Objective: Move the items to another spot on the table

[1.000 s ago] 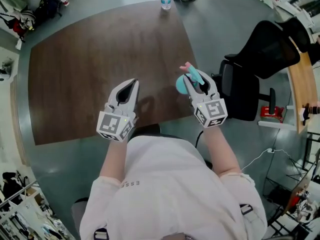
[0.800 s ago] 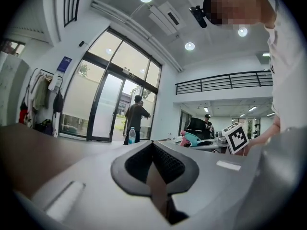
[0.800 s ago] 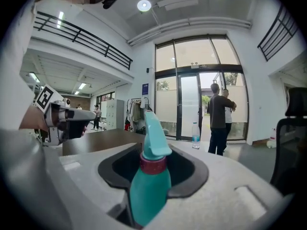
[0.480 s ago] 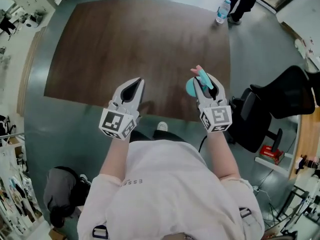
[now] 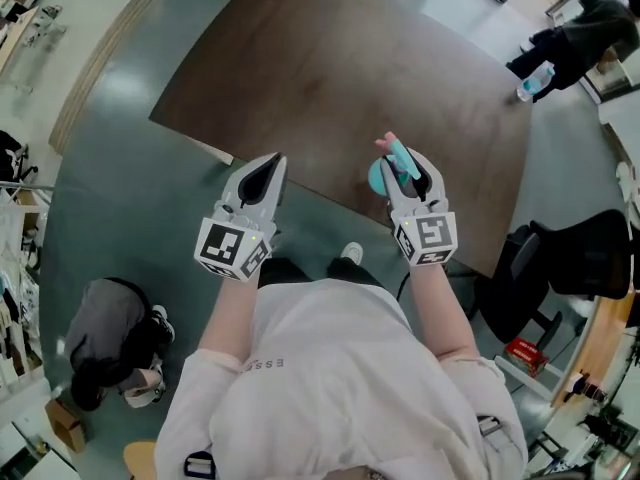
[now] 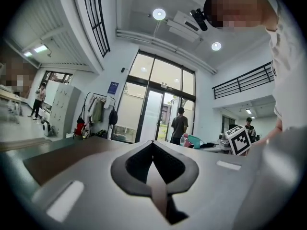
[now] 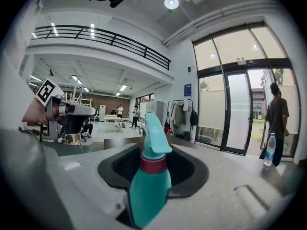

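Observation:
A teal spray bottle (image 5: 388, 164) with a red collar and pink tip is clamped in my right gripper (image 5: 404, 170), which is shut on it; its neck and trigger head stick out past the jaws. In the right gripper view the spray bottle (image 7: 148, 186) fills the gap of the right gripper (image 7: 154, 163). It hangs above the near edge of the brown wooden table (image 5: 330, 78). My left gripper (image 5: 263, 172) is shut and holds nothing, hovering just off the table's near edge over the floor. In the left gripper view the left gripper (image 6: 153, 145) has its jaws together.
A clear water bottle (image 5: 533, 82) stands by the table's far right corner, close to a standing person (image 5: 575, 33). A black office chair (image 5: 565, 258) sits right of me. A dark bundle (image 5: 110, 338) lies on the grey floor at left.
The view has swung round, so the table now lies slanted further up and to the right. Both grippers keep their pose and the right still holds the bottle.

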